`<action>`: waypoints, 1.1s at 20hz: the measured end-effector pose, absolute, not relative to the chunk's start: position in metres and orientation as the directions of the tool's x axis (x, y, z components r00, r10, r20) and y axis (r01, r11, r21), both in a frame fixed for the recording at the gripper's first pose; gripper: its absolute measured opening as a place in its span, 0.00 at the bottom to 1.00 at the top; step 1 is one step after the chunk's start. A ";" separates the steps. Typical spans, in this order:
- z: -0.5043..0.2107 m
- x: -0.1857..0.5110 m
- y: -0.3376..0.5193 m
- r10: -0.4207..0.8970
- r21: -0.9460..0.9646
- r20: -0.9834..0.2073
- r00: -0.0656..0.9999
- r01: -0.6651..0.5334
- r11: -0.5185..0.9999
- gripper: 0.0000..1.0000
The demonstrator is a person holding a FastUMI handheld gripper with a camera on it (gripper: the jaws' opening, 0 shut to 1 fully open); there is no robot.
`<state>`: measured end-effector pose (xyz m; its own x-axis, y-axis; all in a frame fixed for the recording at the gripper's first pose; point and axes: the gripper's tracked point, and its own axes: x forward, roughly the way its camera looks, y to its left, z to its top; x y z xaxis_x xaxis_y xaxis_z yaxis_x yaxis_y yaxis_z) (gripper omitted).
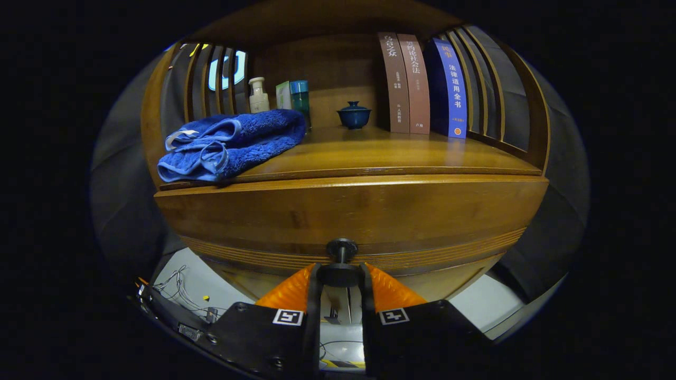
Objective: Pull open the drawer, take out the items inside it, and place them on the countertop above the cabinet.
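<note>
The claw (340, 274) sits closed on the drawer's dark round knob (341, 273), one finger pressing each side of its head. The drawer (343, 211) is a stiff wooden front just beyond the fingers, seemingly shut; it likely slides heavily, so the small, smooth knob is the only hold and may slip. On the surface (380, 150) above lie a folded blue towel (229, 142), bottles (259, 95), a lidded cup (354, 115) and books (422, 82), leaving bare space in the middle.
</note>
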<state>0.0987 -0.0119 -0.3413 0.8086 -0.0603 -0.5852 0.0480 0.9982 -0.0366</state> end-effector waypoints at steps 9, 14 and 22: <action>-0.332 0.029 -0.007 -0.050 -0.007 -0.620 0.783 0.059 0.998 0.37; -0.326 -0.012 -0.005 -0.047 0.011 -0.635 0.771 0.069 0.998 0.37; -0.321 -0.057 -0.002 -0.047 0.027 -0.663 0.747 0.086 0.996 0.37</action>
